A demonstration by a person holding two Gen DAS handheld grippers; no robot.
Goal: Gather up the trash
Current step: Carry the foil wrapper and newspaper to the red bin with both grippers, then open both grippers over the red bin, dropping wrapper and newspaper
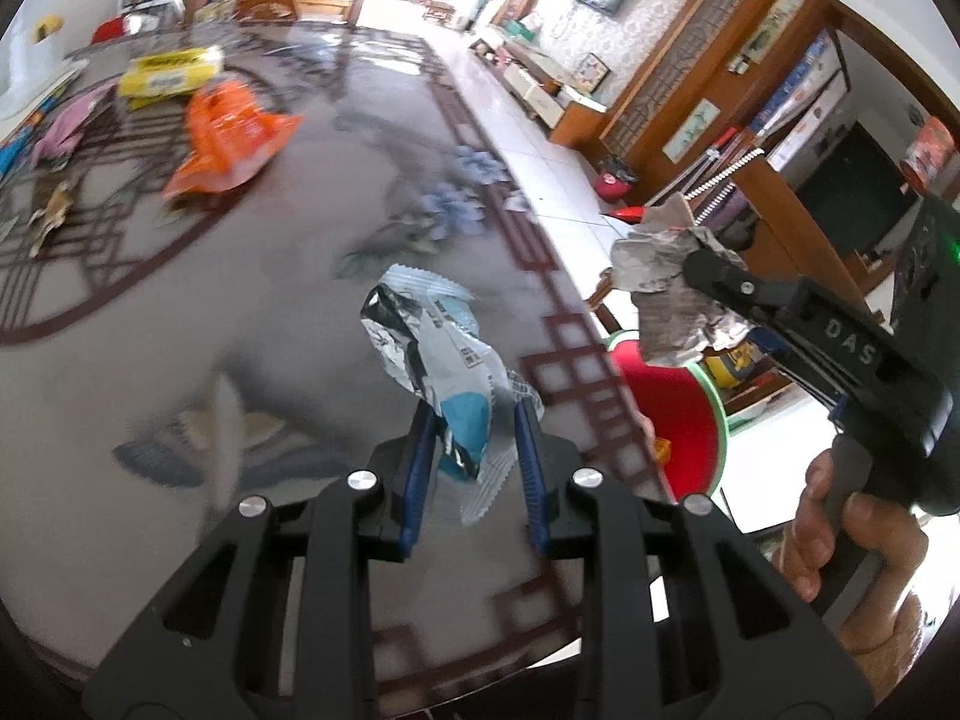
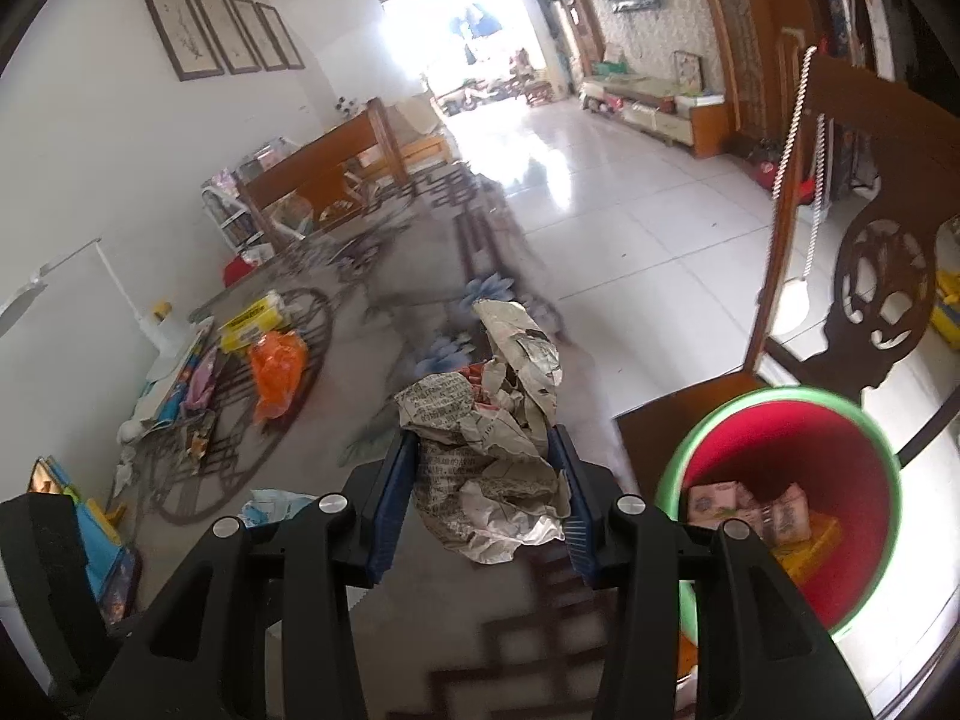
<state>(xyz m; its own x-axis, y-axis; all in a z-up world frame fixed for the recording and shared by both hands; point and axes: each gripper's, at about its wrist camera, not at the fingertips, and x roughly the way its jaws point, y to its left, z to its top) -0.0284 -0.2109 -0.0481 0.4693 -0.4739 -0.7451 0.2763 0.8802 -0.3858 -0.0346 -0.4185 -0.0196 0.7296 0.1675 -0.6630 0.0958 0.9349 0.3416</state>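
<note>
- The left gripper (image 1: 471, 438) has its blue pads clamped on a crumpled silver-and-blue wrapper (image 1: 432, 360), which sticks up from between them above the patterned table (image 1: 270, 312).
- The right gripper (image 2: 483, 474) is closed on a ball of crumpled newspaper (image 2: 498, 420); the paper bulges up and out past both pads.
- In the left wrist view the right gripper (image 1: 690, 267) shows at the right side, beyond the table's edge, with the newspaper (image 1: 660, 300) in its tip and a hand (image 1: 852, 534) around its handle.
- The red bin (image 2: 864, 468) with a green rim stands on the floor just beside the table's right edge, below and to the right of the held newspaper. Some packets and a yellow item already lie in it.
- From the left wrist the bin (image 1: 678, 414) sits just past the table's edge, right of the held wrapper.
- Farther back on the table, left of the wrapper, lies an orange bag (image 1: 228, 138), and behind it a yellow packet (image 1: 171, 75).
- A pink wrapper (image 1: 66, 129) and a small brown scrap (image 1: 51, 210) lie near the table's left edge.
- A carved wooden chair (image 2: 870, 276) stands behind the bin, away from the table.
</note>
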